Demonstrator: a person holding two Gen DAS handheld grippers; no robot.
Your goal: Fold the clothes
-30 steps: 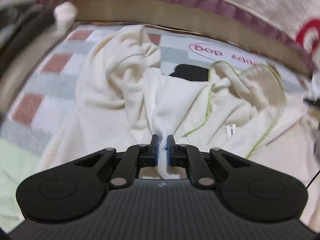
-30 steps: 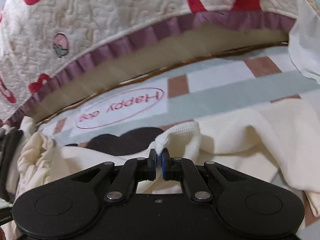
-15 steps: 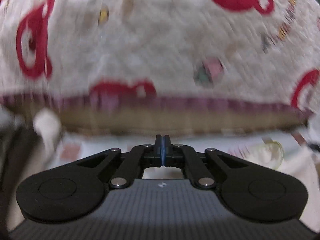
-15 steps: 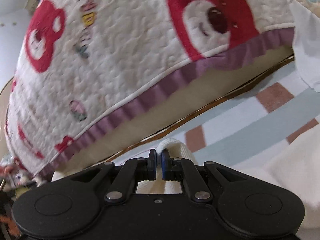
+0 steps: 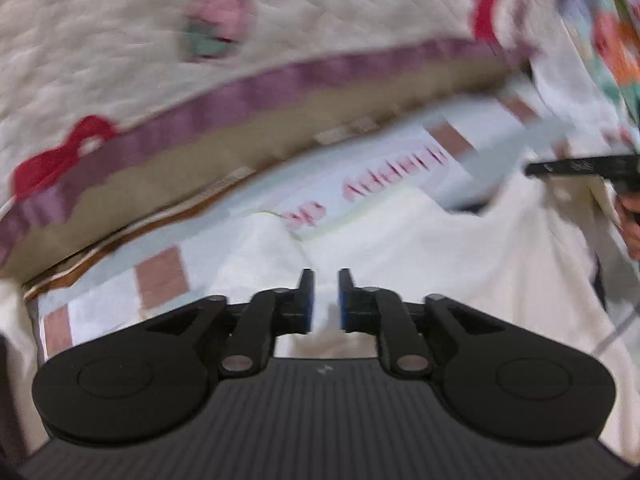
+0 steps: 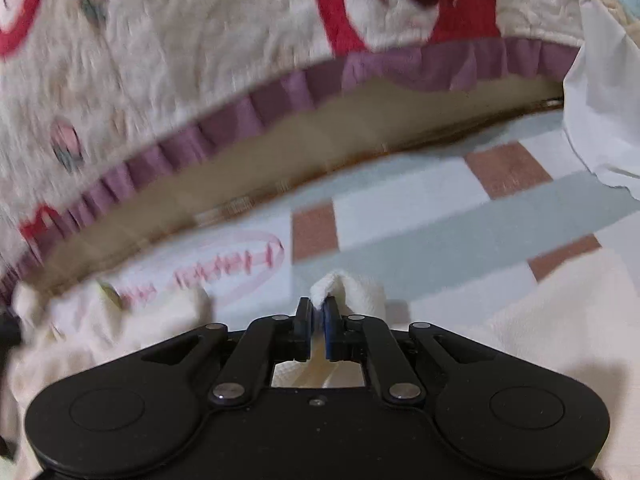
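One cream garment [image 6: 344, 286] fold between right jaws — left jaws empty, apart.

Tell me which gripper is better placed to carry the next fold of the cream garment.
Right. The right gripper is shut on a pinched edge of the cream garment, ready to pull it over. The left gripper has just been opening, with nothing between its jaws, above the cloth.
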